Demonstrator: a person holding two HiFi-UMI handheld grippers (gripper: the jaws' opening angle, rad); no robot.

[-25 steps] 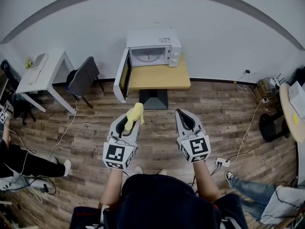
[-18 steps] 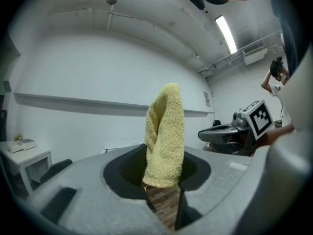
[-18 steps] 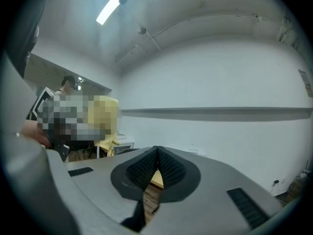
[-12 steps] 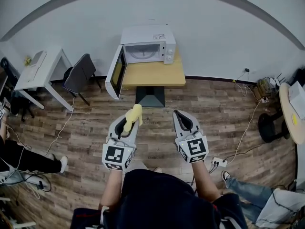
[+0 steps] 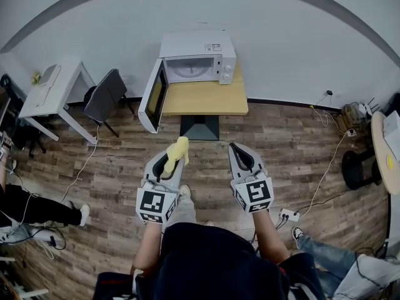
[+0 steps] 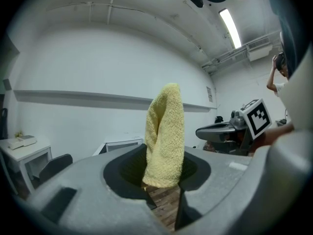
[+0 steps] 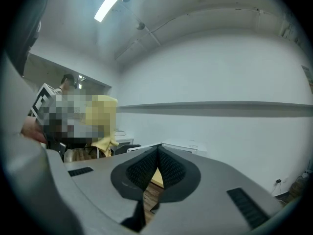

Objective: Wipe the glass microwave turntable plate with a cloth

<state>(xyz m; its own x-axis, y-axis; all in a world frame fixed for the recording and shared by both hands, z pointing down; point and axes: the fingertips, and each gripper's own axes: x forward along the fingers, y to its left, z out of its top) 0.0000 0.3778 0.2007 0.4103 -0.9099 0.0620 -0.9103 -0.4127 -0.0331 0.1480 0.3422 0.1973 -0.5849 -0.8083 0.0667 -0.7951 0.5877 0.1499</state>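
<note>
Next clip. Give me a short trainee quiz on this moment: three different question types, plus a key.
1. Multiple choice: what do the fingers of the left gripper clamp? A) a yellow knitted cloth B) a sponge C) nothing
2. True or false: the white microwave is closed.
3. Fill in: the round glass turntable plate sits ___ the microwave.
Key: 1 A; 2 false, it stands open; 3 inside.
</note>
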